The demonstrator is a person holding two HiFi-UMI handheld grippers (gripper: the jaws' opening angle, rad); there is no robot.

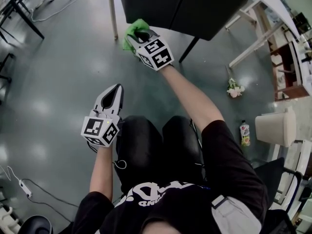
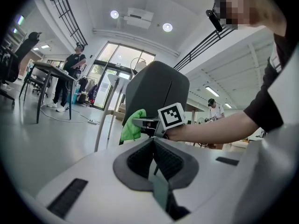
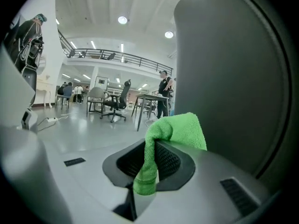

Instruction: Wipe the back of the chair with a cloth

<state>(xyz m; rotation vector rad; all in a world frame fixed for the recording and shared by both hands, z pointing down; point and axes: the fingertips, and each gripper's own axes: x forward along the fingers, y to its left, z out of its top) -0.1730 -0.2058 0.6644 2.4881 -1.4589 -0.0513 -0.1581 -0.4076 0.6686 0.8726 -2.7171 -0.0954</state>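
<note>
The right claw (image 3: 152, 164) is closed on a green cloth (image 3: 175, 132). A fold of it is pinched between the jaws, one end hangs down below them and the bulk is bunched over the top. The left claw (image 1: 115, 92) hangs low over the person's lap with its jaws together and nothing between them.

The cloth is at the near left edge of the dark chair back (image 1: 185, 4). It is either touching the back or just beside it; I cannot tell which.

The cloth looks light, soft and fluffy, so it should fold and drag easily rather than slip. The present hold on a fold leaves a loose pad to press flat on the back. A hold nearer the middle would probably keep it from flapping. The back looks smooth and stiff, but the chair may shift if pushed hard.

The head view shows both claws, the chair legs and the grey floor (image 1: 58, 77), but not the jaws. The right gripper view alone shows the fold in the jaws, with the back as a dark wall close on the right. The left gripper view gives a side look: the cloth juts out past the right claw's tips at the back's edge.
</note>
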